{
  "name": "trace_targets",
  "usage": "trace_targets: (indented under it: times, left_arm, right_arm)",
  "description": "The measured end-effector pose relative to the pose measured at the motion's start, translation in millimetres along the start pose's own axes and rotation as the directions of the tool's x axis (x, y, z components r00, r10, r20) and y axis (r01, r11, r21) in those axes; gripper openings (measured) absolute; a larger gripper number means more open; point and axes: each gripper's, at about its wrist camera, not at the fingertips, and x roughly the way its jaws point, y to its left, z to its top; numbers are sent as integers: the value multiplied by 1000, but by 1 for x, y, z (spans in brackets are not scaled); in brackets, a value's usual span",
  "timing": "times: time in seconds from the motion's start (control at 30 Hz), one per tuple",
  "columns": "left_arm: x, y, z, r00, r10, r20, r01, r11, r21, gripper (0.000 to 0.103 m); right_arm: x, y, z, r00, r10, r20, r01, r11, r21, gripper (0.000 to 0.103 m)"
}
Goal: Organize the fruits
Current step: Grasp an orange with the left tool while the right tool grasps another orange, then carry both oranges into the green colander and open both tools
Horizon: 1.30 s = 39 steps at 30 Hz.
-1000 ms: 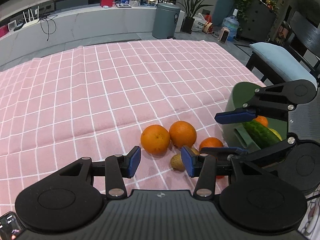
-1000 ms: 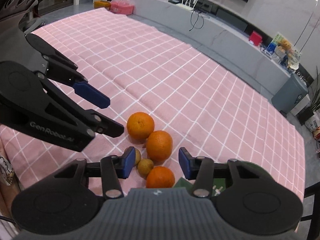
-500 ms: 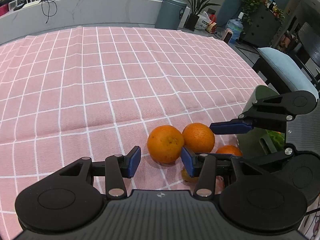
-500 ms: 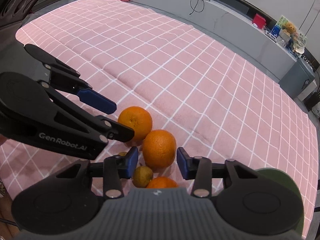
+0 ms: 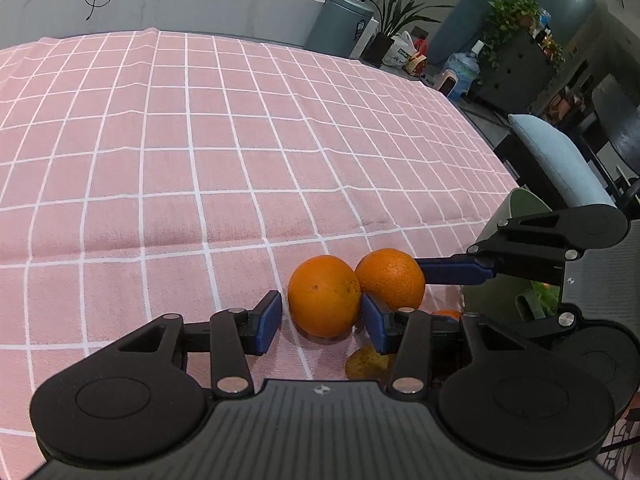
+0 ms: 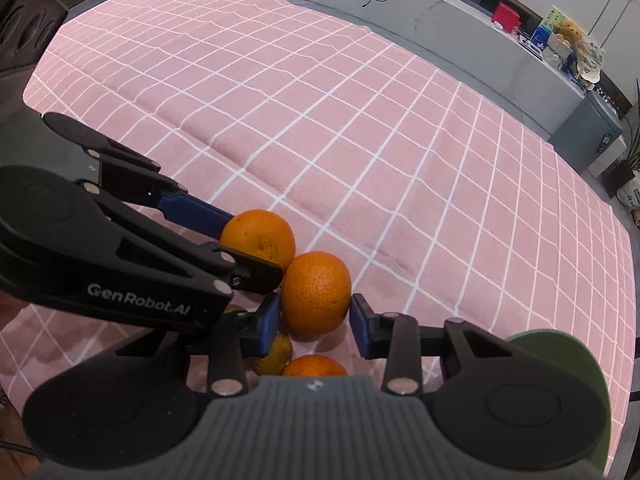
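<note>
Two oranges lie touching on the pink checked cloth. The left orange [image 5: 324, 296] [image 6: 260, 236] sits between the pads of my left gripper [image 5: 320, 322] [image 6: 252, 250], whose jaws are closing; a narrow gap remains at its left pad. The right orange [image 5: 390, 278] [image 6: 316, 292] is between the pads of my right gripper [image 6: 316, 320] [image 5: 400, 292], still closing, with both pads touching it. A smaller orange [image 6: 314, 364] [image 5: 446, 314] and a small yellow-brown fruit [image 6: 274, 354] [image 5: 368, 362] lie just behind the jaws, partly hidden.
A green container [image 5: 516, 216] [image 6: 560, 352] stands at the table's right edge with something green inside. Past that edge is a chair with a pale blue cushion [image 5: 560, 160]. A grey bin [image 5: 340, 20] and a long counter lie beyond the pink cloth [image 5: 200, 140].
Both grippers have come down and forward onto the two oranges. Both pairs of jaws have narrowed, and the right pads now touch their orange.
</note>
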Motion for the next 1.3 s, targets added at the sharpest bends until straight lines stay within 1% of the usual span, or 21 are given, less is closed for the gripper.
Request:
trace_targets:
  times: [0.03, 0.07, 0.33, 0.47, 0.6, 0.73, 0.93, 1.03, 1.17, 1.3]
  left_arm:
    - [0, -1, 0, 1000, -8, 1, 8, 1000, 4, 45]
    - [0, -4, -1, 1000, -6, 3, 6, 1000, 11, 44]
    - [-4, -7, -4, 1000, 15, 19, -15, 1000, -3, 42]
    - [-11, -6, -9, 999, 29, 46, -28, 999, -25, 42]
    - [-22, -2, -12, 997, 25, 76, -19, 997, -80, 42]
    - [-40, -8, -11, 993, 38, 112, -30, 997, -76, 42]
    - [-71, -30, -9, 984, 50, 169, -42, 998, -48, 42]
    - [-82, -46, -8, 981, 55, 185, -51, 998, -29, 42]
    - [-92, -71, -4, 977, 48, 210, -49, 999, 3, 42]
    - [-92, -102, 1, 974, 42, 224, -54, 997, 50, 42]
  right_arm:
    - [0, 0, 0, 1000, -3, 0, 3, 1000, -2, 34]
    - [0, 1, 0, 1000, -6, 1, 6, 1000, -6, 34]
    - [-1, 3, -1, 1000, -16, 13, 17, 1000, -10, 33]
    - [-6, 6, -3, 999, -22, 33, 22, 1000, -16, 33]
    - [-18, 5, -4, 998, -21, 60, 22, 1000, -13, 33]
    - [-39, 4, -4, 994, -26, 110, 27, 1000, -9, 33]
    - [-76, 0, -14, 981, -31, 193, 25, 999, 36, 33]
    - [-95, -4, -22, 973, -35, 229, 19, 997, 71, 33]
    - [-122, -12, -39, 959, -48, 280, 11, 991, 132, 33]
    - [-147, -27, -61, 946, -71, 316, 6, 979, 202, 33]
